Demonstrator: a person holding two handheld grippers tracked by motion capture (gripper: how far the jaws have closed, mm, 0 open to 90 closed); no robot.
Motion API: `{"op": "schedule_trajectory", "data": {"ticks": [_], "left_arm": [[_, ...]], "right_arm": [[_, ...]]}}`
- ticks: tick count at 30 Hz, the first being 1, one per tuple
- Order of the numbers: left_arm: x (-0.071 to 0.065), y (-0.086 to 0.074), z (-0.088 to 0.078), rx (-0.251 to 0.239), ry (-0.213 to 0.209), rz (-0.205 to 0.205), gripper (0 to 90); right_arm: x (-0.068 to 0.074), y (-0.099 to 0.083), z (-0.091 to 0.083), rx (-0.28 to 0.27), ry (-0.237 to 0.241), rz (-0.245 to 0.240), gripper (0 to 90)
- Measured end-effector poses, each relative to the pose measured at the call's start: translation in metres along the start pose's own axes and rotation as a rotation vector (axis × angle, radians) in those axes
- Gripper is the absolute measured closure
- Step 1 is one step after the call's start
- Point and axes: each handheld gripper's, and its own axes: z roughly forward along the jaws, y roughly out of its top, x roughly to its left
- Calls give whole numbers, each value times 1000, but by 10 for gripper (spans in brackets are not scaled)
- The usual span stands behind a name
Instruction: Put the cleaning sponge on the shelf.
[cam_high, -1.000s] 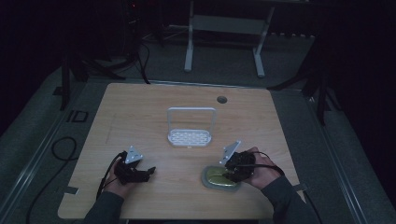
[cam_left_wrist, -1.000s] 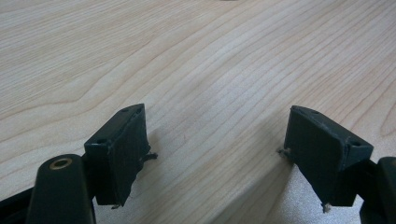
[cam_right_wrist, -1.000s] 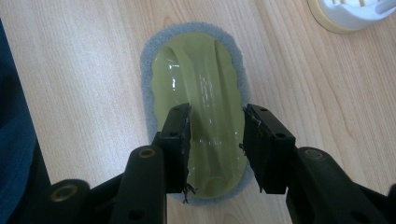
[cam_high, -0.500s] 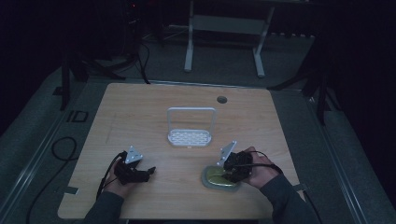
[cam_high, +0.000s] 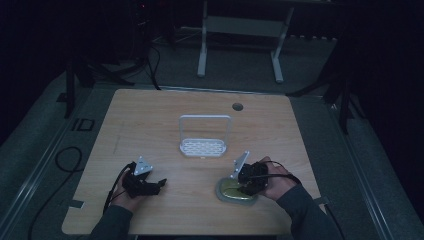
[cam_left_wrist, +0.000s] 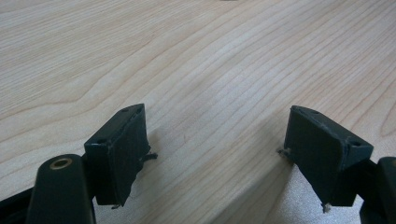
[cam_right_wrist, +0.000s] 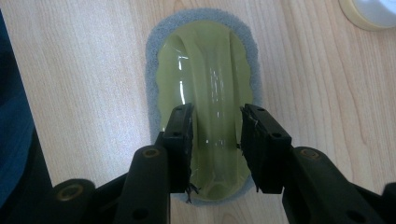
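— Where's that scrubber sitting?

— Low and right of centre in the high view, on the wooden counter. It's an oval sponge, grey foam with a yellowish-green plastic grip on top. In the right gripper view it runs up the middle of the frame, the raised grip along its length.

— And the right tool?

— The right tool is down over the near end of the sponge, one jaw on each side of that raised grip. The jaws have just been closing in on it, and the pads look to be against its sides, though I can't swear how hard they press.

— The other hand?

— The left tool is at the lower left of the high view, low over bare wood, jaws wide apart with nothing between them.

— Anything else up there?

— A small white rack with a hooped handle stands at the middle of the counter, well apart from both hands. A pale round thing with a yellowish rim peeks in at the upper right corner of the right gripper view.
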Motion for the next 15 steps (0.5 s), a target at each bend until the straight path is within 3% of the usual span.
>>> {"op": "schedule_trajectory", "data": {"ticks": [15], "left_arm": [[0, 0, 0, 0, 0, 0, 217]], "right_arm": [[-1, 8, 5, 45, 11, -33, 648]]}}
